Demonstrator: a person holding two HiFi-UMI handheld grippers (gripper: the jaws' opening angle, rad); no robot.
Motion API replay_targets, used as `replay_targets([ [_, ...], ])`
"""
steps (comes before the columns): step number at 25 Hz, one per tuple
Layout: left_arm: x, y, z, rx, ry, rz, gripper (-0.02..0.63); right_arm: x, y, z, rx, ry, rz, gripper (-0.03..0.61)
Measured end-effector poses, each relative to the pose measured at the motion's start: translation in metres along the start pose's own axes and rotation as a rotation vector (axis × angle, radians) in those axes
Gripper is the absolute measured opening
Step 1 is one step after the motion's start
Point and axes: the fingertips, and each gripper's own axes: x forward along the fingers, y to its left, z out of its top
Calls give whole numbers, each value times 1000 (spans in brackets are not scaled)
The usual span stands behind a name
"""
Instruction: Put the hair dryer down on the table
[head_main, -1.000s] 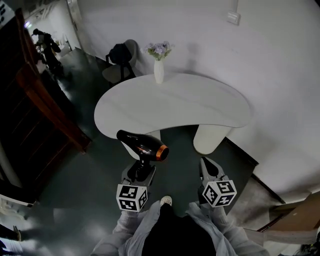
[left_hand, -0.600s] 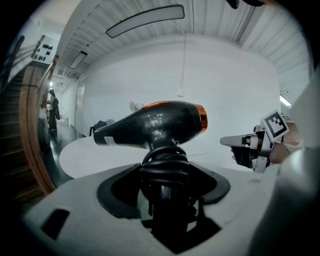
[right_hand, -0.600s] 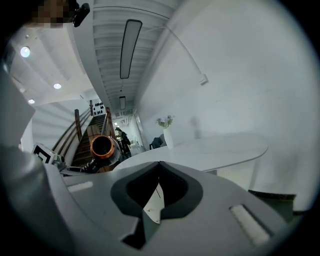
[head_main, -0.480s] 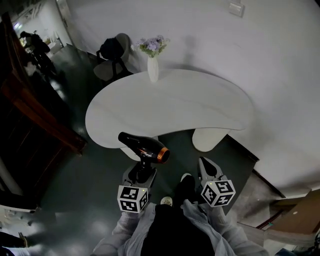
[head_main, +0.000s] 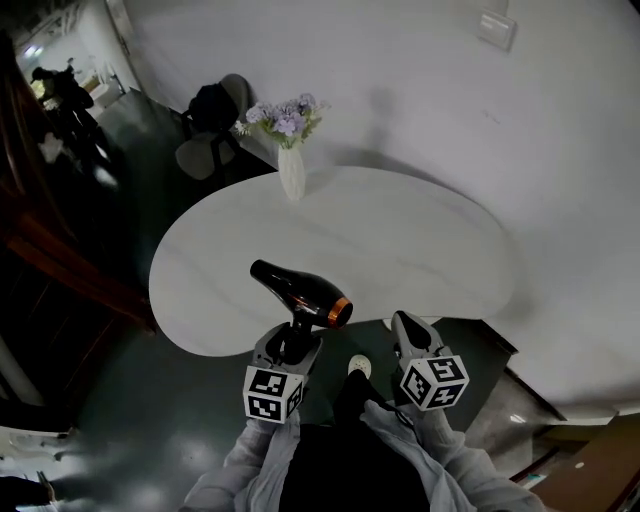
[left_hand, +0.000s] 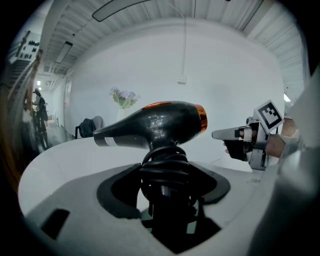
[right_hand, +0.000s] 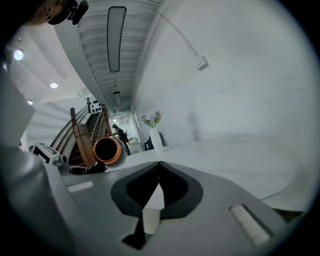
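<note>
You're mid-carry: your left gripper (head_main: 287, 345) points up and pinches the handle of the glossy black hair dryer with the orange ring (head_main: 300, 292), seemingly over the near edge of the white kidney-shaped table (head_main: 430, 240). Next I'd lower it gently, then release. Your right gripper (head_main: 407, 328) hangs alongside, jaws pressed together, empty.

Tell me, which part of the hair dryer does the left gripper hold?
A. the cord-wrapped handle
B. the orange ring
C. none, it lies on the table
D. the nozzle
A: the left gripper view shows the left gripper clamped on the cord-wrapped handle, with the barrel of the hair dryer above the jaws.
</note>
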Motion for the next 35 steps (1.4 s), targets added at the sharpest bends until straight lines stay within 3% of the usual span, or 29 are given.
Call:
replay_targets([
  [10, 187, 25, 52, 58, 94, -59, 293, 120, -106, 51, -17, 62, -9, 11],
  [17, 279, 40, 49, 94, 219, -62, 293, 161, -158, 53, 2, 118, -30, 11],
  [20, 302, 48, 36, 90, 272, -37, 293, 172, -175, 50, 6, 140, -40, 11],
  [26, 326, 58, 17, 222, 343, -10, 295, 185, -191, 45, 21, 172, -44, 11],
  [35, 335, 56, 18, 171, 335, -51, 317, 187, -183, 45, 10, 164, -17, 11],
])
